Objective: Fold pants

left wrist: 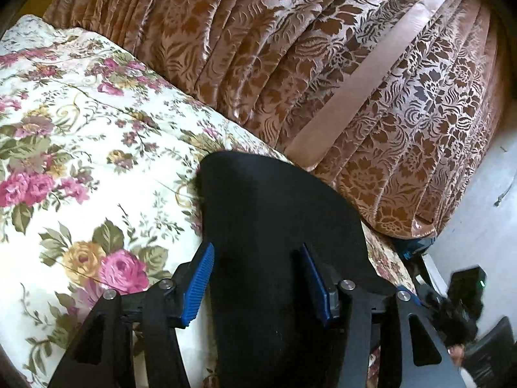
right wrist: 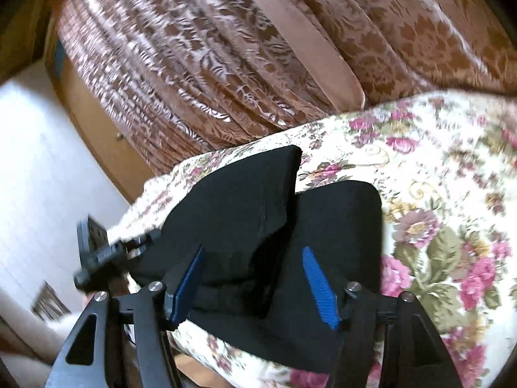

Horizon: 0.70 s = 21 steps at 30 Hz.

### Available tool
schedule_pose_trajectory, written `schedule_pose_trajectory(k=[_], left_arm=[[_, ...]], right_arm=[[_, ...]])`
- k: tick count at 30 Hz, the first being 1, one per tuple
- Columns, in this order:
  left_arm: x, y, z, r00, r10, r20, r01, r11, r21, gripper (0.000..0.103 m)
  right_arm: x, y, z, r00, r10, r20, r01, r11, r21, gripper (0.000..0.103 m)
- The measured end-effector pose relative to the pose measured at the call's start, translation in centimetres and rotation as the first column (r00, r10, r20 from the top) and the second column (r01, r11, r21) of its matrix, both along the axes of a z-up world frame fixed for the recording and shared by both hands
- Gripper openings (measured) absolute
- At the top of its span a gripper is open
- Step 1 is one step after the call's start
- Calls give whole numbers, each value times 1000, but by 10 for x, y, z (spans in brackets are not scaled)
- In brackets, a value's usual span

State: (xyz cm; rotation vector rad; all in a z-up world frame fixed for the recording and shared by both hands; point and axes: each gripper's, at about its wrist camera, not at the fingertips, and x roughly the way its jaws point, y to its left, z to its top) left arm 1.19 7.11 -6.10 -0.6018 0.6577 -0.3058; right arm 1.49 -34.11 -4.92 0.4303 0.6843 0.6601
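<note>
Black pants (left wrist: 274, 226) lie folded on a floral bedspread (left wrist: 80, 123). In the left wrist view my left gripper (left wrist: 257, 278) is open, its blue pads (left wrist: 198, 287) spread to either side of the black fabric just above it. In the right wrist view the pants (right wrist: 258, 200) show as two stacked black layers near the bed edge. My right gripper (right wrist: 255, 284) is open over them, blue pads (right wrist: 320, 291) apart, not clamped on the cloth. The left gripper (right wrist: 97, 252) shows at the left of the right wrist view.
A brown and pink patterned curtain (left wrist: 323, 64) hangs behind the bed. The floral bedspread (right wrist: 436, 194) spreads right of the pants. A pale floor (left wrist: 478, 210) lies beyond the bed edge. A white wall (right wrist: 38, 161) and wooden frame (right wrist: 93, 129) are at left.
</note>
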Motion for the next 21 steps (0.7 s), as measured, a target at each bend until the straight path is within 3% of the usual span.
schedule_pose_trajectory(k=[6,9,11,13,16,17,21], left_arm=[[-1,-10,1,999,-39,-4,39,998,53,59],[1,-8,-5,999,-41,-27,42,999,34,61],[1,-7,-8,998,-40,-44,41,999,27,63],[1,-8,-12,998,-37,-53,38,999,22,65],[0,-10,-16,997,-37,-68,38,999,16,67],[-1,-10,-16,997,-35,-70,37,999,18,67],[-6,-19,-3,999,-27,-47,31,996,85,66]], right_arm=[[48,1,-27,977,-32,-210,63,988,142,64],[59,2,-28,974,-16,-227,64,977,205,64],[66,7,-30,970,0,-243,50,978,201,61],[68,15,-29,970,21,-240,27,981,192,56],[69,34,-33,967,62,-245,-21,986,168,34],[68,37,-34,967,61,-248,-22,988,155,20],[54,49,-29,977,83,-194,-56,989,139,8]])
